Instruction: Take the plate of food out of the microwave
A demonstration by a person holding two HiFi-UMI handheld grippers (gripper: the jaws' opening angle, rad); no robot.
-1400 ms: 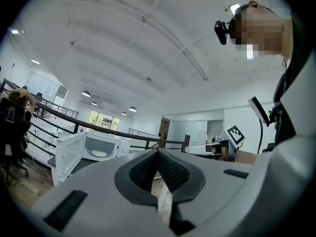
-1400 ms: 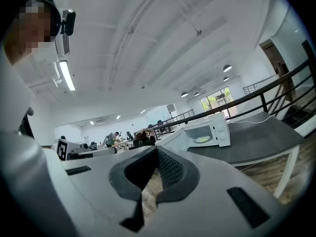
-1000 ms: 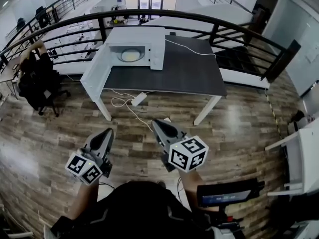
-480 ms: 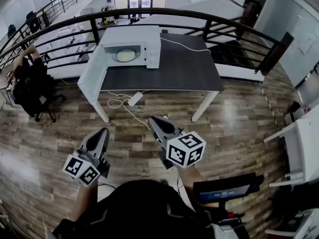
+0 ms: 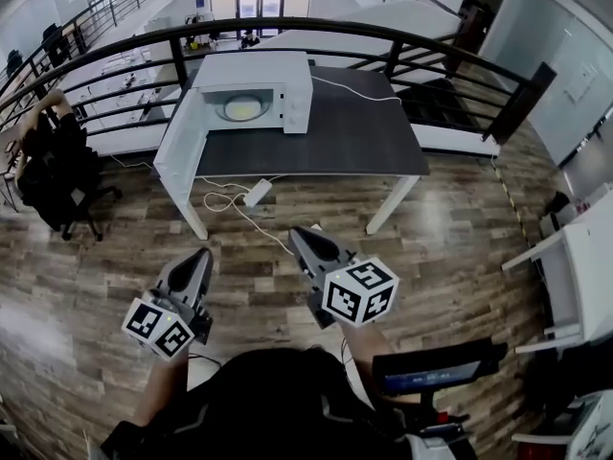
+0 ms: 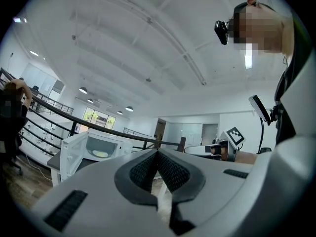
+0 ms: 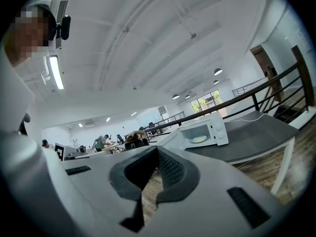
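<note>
A white microwave [image 5: 254,89] stands at the back left of a dark table [image 5: 335,137], its door [image 5: 177,147] swung wide open to the left. Inside it lies a pale plate of food [image 5: 242,108], also seen in the left gripper view as the plate [image 6: 100,154] and in the right gripper view as the plate [image 7: 199,139]. Both grippers hover over the wooden floor, well short of the table. My left gripper [image 5: 200,254] is shut and empty. My right gripper [image 5: 297,233] is shut and empty too.
A black curved railing [image 5: 421,51] runs behind the table. A white cable [image 5: 359,89] crosses the tabletop, and a power strip [image 5: 259,193] with cord lies on the floor under the table. A seated person [image 5: 48,151] is at the left. White furniture [image 5: 575,276] stands at the right.
The table and microwave sit slightly closer and more central in the head view. Both grippers stay shut and keep roughly the same place in the picture.
</note>
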